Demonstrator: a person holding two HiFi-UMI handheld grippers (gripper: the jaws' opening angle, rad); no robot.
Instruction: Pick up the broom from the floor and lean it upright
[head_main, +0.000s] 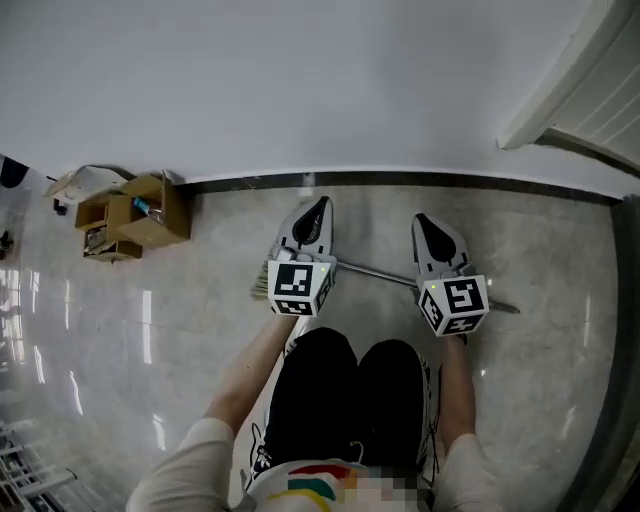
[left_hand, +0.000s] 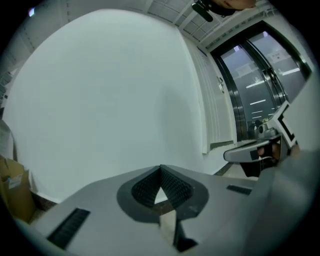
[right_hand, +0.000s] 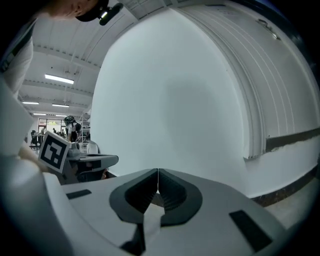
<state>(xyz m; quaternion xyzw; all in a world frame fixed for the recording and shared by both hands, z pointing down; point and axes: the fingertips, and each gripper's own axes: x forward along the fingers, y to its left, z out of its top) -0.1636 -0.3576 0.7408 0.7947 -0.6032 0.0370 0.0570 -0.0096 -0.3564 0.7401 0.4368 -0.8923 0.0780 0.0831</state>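
The broom lies flat on the pale floor in the head view. Its metal handle (head_main: 375, 270) runs left to right under both grippers, with straw-coloured bristles (head_main: 258, 285) poking out at the left. My left gripper (head_main: 318, 206) hovers over the bristle end and points at the wall, its jaws closed with nothing between them (left_hand: 161, 168). My right gripper (head_main: 424, 220) is over the handle further right, also shut and empty (right_hand: 158, 171). Neither gripper view shows the broom; both look at the white wall. The person crouches behind them.
Open cardboard boxes (head_main: 135, 215) stand against the wall at the left. A dark baseboard (head_main: 400, 180) runs along the white wall just ahead. A white ribbed panel (head_main: 590, 90) juts out at the upper right. Glass doors (left_hand: 260, 95) show in the left gripper view.
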